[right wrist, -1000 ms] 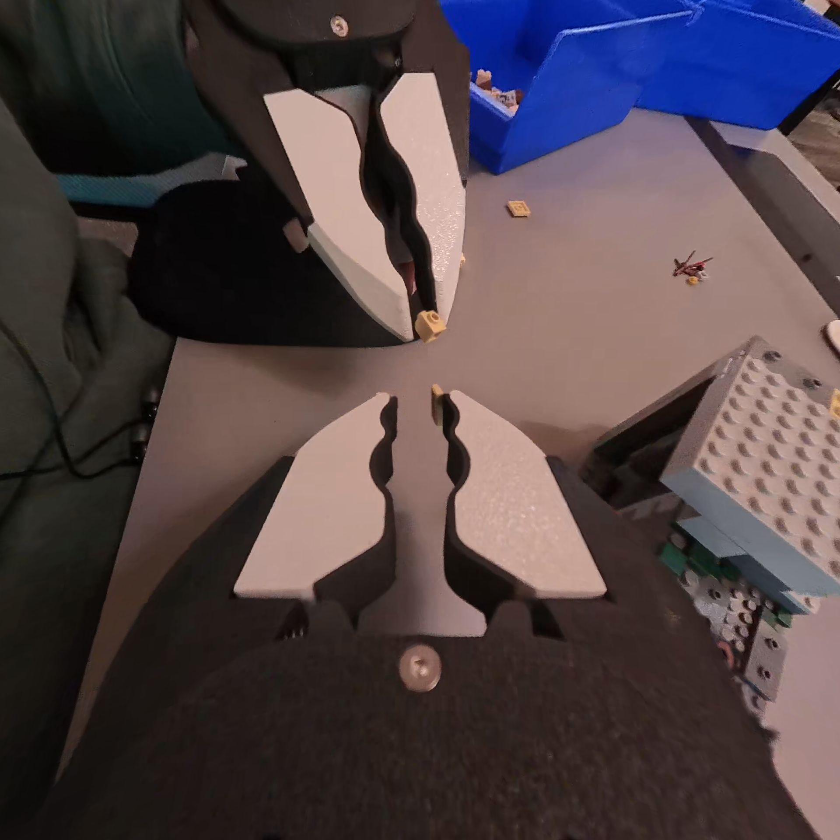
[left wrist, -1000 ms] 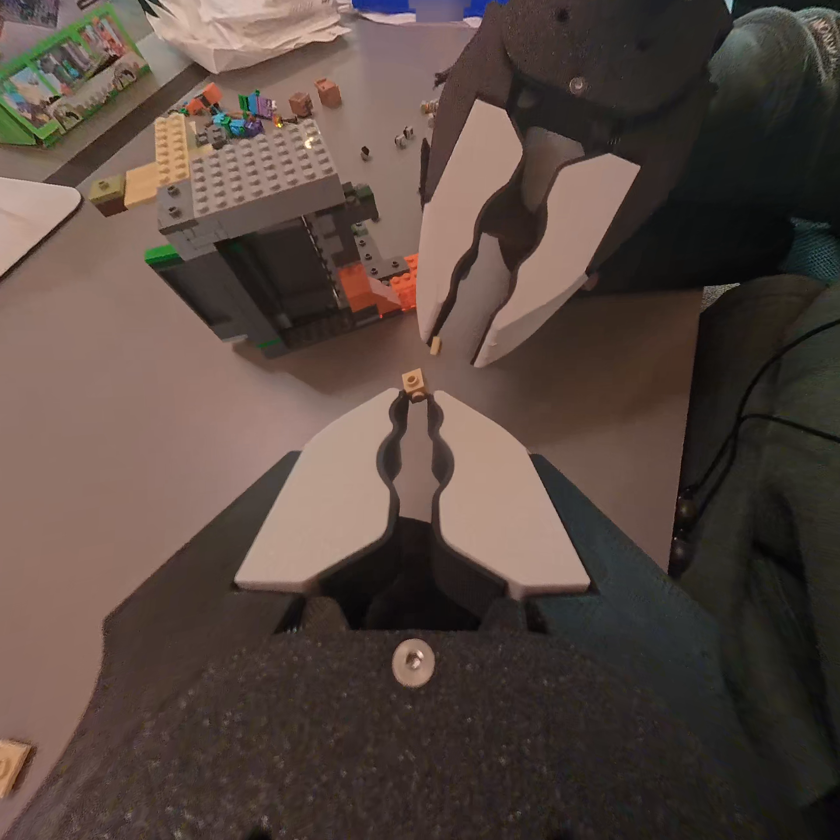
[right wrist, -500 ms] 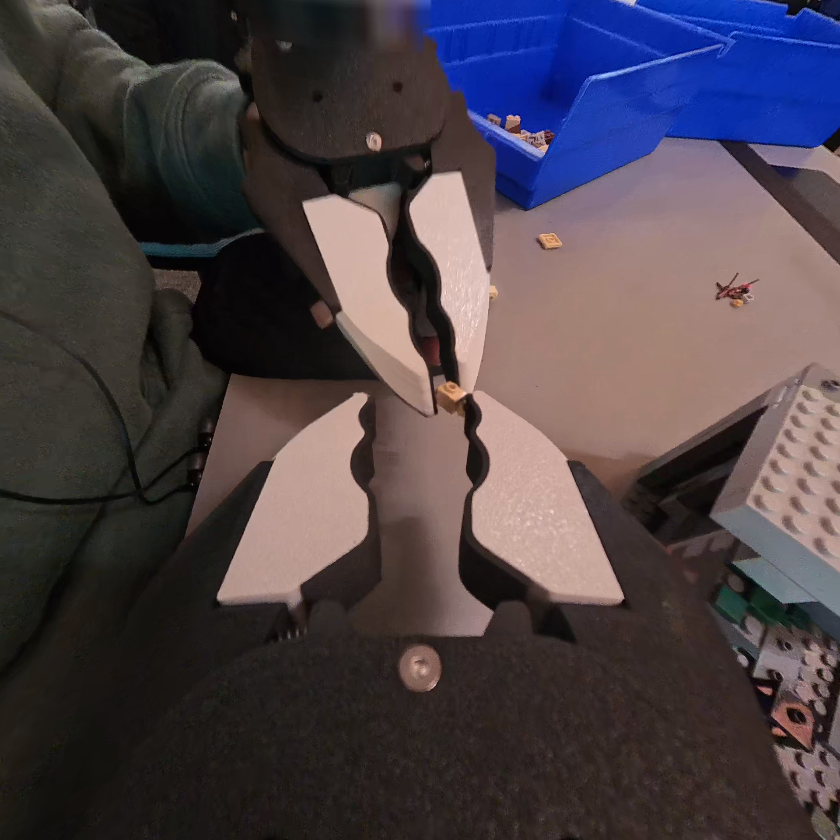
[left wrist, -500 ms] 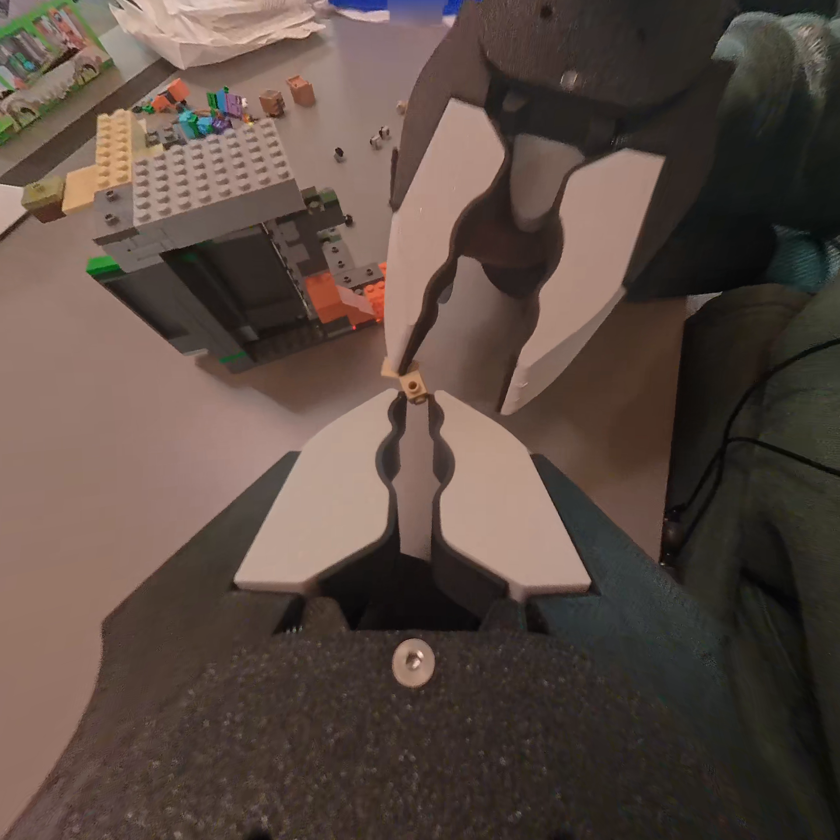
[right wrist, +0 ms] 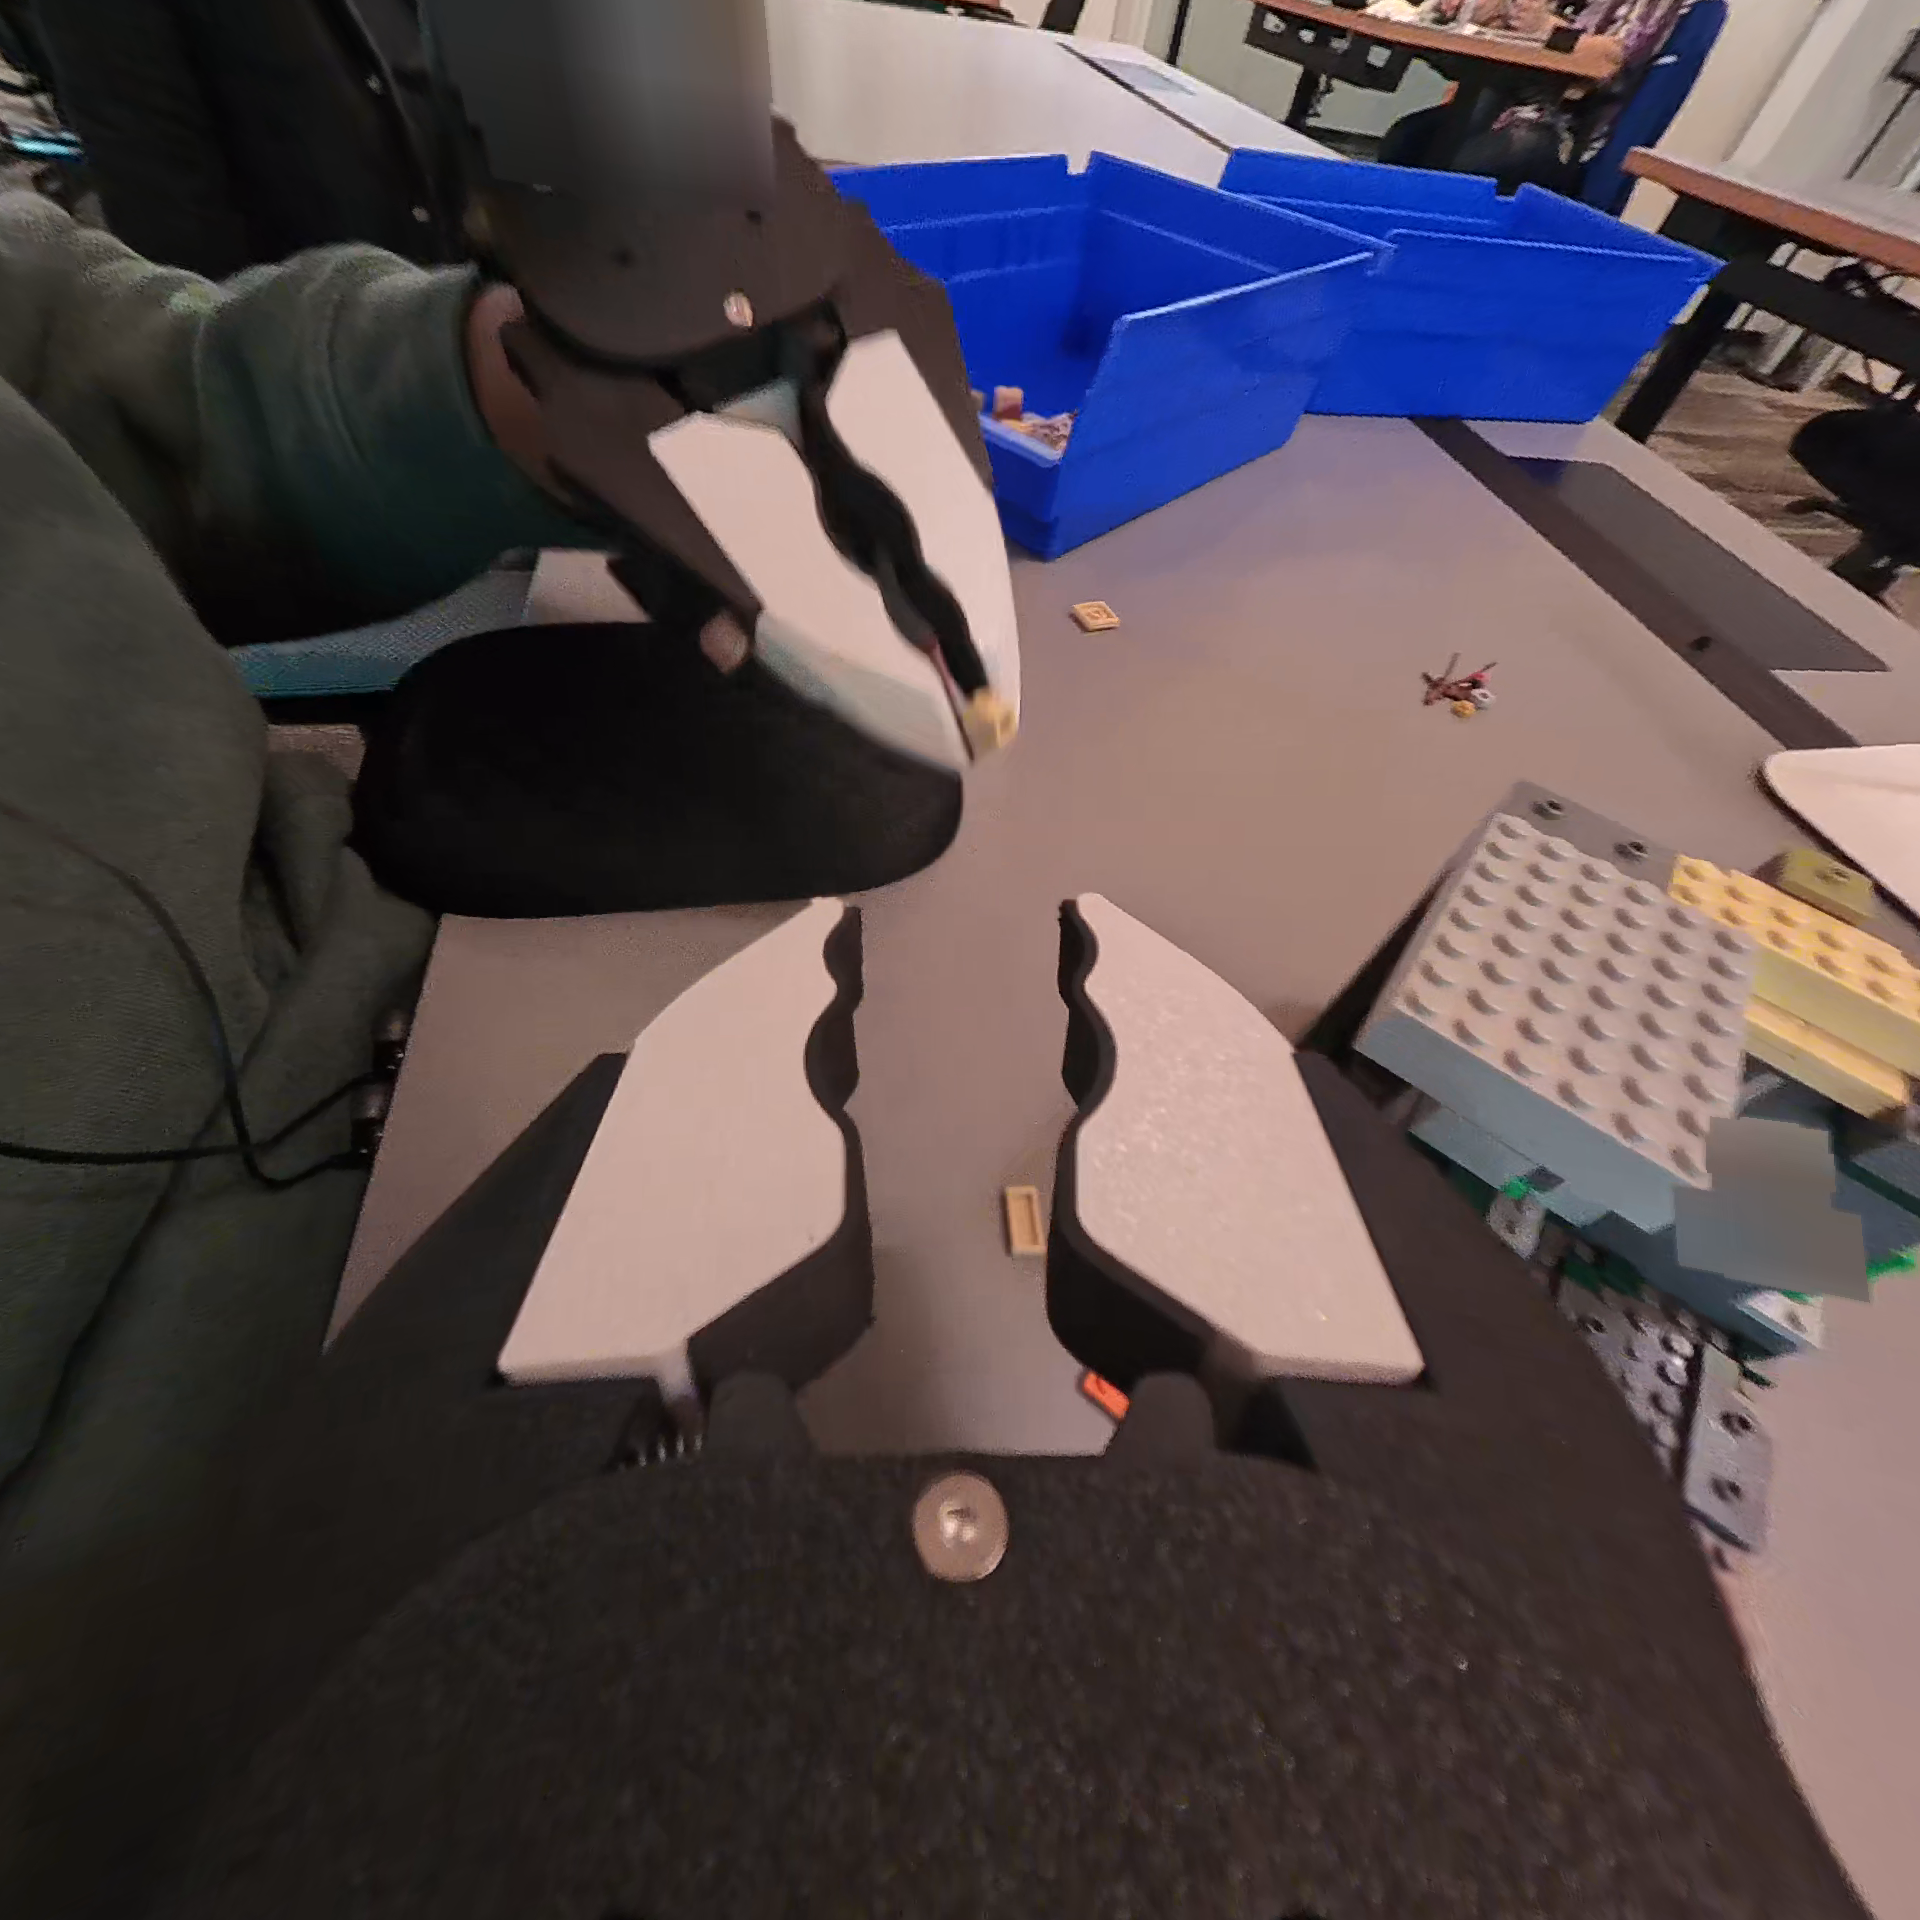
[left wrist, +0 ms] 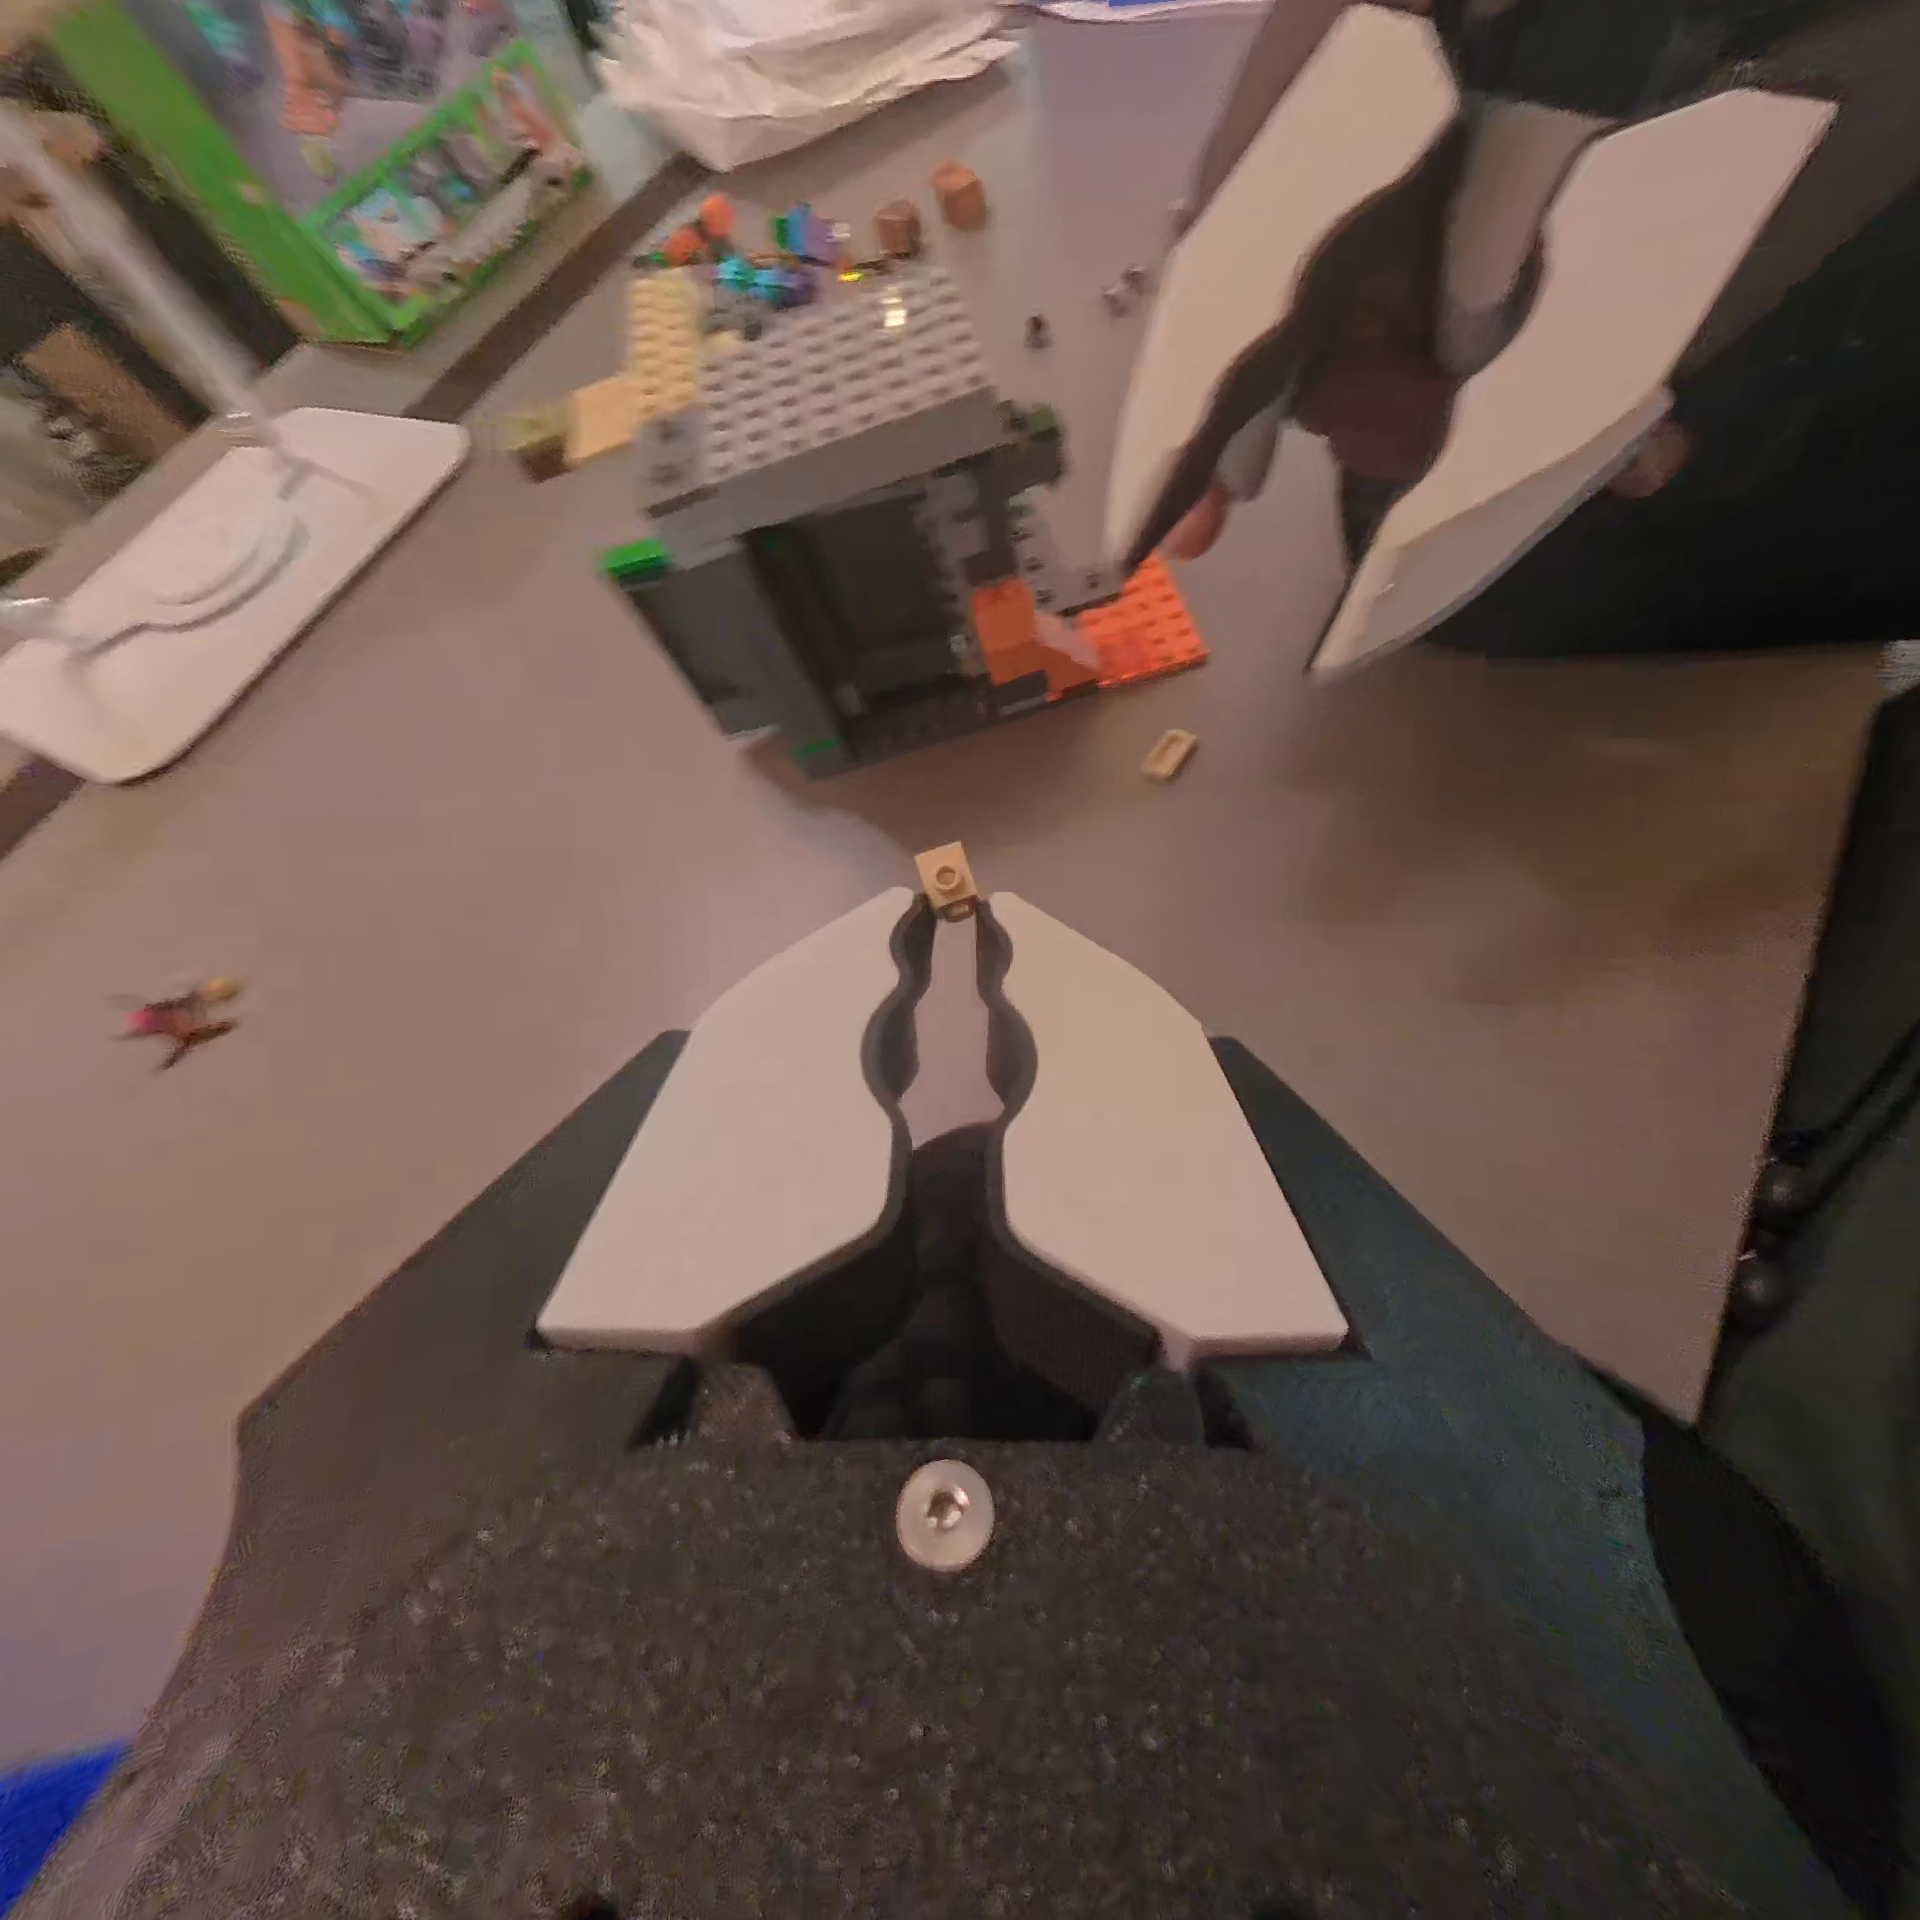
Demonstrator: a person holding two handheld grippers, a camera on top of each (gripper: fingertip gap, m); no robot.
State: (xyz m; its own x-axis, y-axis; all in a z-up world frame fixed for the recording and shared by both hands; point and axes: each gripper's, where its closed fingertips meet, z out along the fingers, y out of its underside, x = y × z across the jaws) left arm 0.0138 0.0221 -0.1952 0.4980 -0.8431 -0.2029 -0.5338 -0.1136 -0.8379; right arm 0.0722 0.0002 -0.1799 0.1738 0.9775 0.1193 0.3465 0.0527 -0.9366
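Note:
My left gripper (left wrist: 948, 906) is shut on a small tan one-stud brick (left wrist: 943, 876) that sticks out past its tips, held above the grey table (left wrist: 416, 831). It also shows in the right wrist view (right wrist: 982, 727), with the tan brick (right wrist: 992, 719) at its tip. My right gripper (right wrist: 961, 914) is open and empty; it shows in the left wrist view (left wrist: 1226, 613) at the upper right. A small tan flat tile (left wrist: 1169, 752) lies on the table beside the brick building (left wrist: 831, 499); in the right wrist view the tile (right wrist: 1024, 1222) lies between my open fingers.
A grey brick building (right wrist: 1579, 987) with tan plates and an orange base stands on the table. Blue bins (right wrist: 1143, 343) hold loose bricks at the far end. A white stand base (left wrist: 208, 582), a green box (left wrist: 416, 208), loose coloured pieces (left wrist: 769, 249), a small reddish piece (left wrist: 182, 1018). There is about 7 cm between the tips of the two grippers. The tile (right wrist: 1024, 1222) lies around 9 cm away from my right fingertips. Look for it in the left wrist view (left wrist: 1175, 751) too.
The two grippers have drawn apart. The tan tile that was at my right gripper's fingertip now lies on the table. My right gripper has opened wider. The left still grips its brick.

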